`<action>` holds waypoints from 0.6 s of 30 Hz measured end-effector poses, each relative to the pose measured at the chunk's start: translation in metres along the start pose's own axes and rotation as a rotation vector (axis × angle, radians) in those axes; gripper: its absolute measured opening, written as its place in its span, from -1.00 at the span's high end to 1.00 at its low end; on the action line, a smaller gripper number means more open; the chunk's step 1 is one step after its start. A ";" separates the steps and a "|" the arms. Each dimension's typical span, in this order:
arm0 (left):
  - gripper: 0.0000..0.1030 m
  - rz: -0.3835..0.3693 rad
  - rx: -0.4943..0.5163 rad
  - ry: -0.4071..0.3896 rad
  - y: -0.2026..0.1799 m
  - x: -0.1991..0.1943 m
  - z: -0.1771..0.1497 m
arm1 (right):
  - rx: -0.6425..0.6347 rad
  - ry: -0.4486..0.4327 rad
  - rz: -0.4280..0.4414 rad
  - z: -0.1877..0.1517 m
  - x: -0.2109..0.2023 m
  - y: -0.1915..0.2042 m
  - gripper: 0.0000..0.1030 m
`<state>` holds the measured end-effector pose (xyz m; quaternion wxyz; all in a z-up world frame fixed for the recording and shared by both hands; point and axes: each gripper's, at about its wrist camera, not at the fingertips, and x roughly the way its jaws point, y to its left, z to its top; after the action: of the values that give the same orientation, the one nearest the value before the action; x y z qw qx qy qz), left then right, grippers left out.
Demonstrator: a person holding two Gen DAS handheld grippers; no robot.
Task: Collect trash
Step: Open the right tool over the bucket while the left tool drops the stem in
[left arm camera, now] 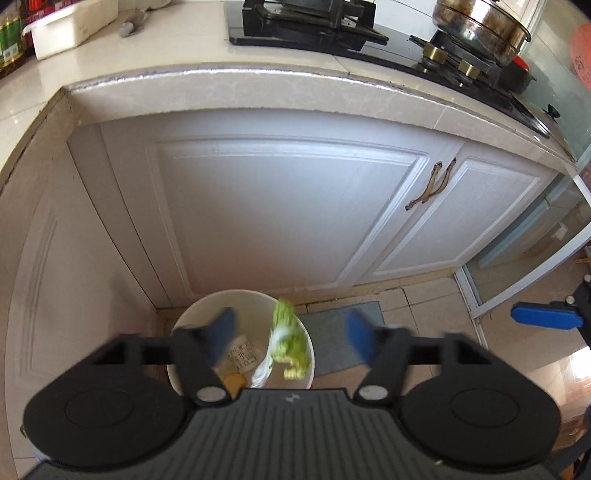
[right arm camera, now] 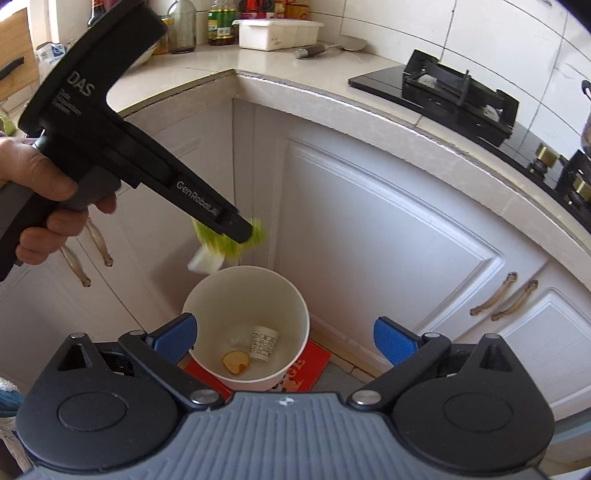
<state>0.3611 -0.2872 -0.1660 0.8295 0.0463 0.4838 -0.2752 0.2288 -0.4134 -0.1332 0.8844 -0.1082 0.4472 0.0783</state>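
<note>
A white trash bucket [left arm camera: 308, 354] [right arm camera: 295, 314] stands on the floor by the white cabinets. Inside it lie a small printed paper cup [right arm camera: 264, 343], an orange-yellow scrap [right arm camera: 235, 362] and a white crumpled bit [right arm camera: 236, 334]. A green and white cabbage leaf [left arm camera: 288, 343] [right arm camera: 225, 243] is blurred in the air just above the bucket, free of the fingers. My left gripper [left arm camera: 291, 334] is open above the bucket; in the right wrist view its body [right arm camera: 147, 162] hangs over the leaf. My right gripper [right arm camera: 286, 338] is open and empty, just in front of the bucket.
The counter edge [left arm camera: 258, 81] curves above the cabinet doors with their bronze handles [left arm camera: 430, 184]. A gas stove [right arm camera: 461, 92] and a steel pot [left arm camera: 480, 22] sit on the counter. A white tub [right arm camera: 277, 33] and bottles stand at the back. A red sheet [right arm camera: 314, 365] lies under the bucket.
</note>
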 end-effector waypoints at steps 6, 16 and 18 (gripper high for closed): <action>-0.56 -0.017 0.041 -0.030 -0.005 -0.010 0.009 | 0.001 -0.013 -0.025 0.000 -0.008 0.000 -1.00; -0.64 0.020 0.073 -0.116 -0.008 -0.048 0.012 | -0.028 -0.044 0.000 0.015 -0.013 0.009 -1.00; -0.64 0.042 0.068 -0.134 -0.006 -0.056 0.011 | -0.039 -0.050 0.010 0.018 -0.014 0.011 -1.00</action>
<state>0.3453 -0.2732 -0.1127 0.8636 0.0662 0.4165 -0.2764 0.2324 -0.3987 -0.1130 0.8925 -0.1213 0.4241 0.0943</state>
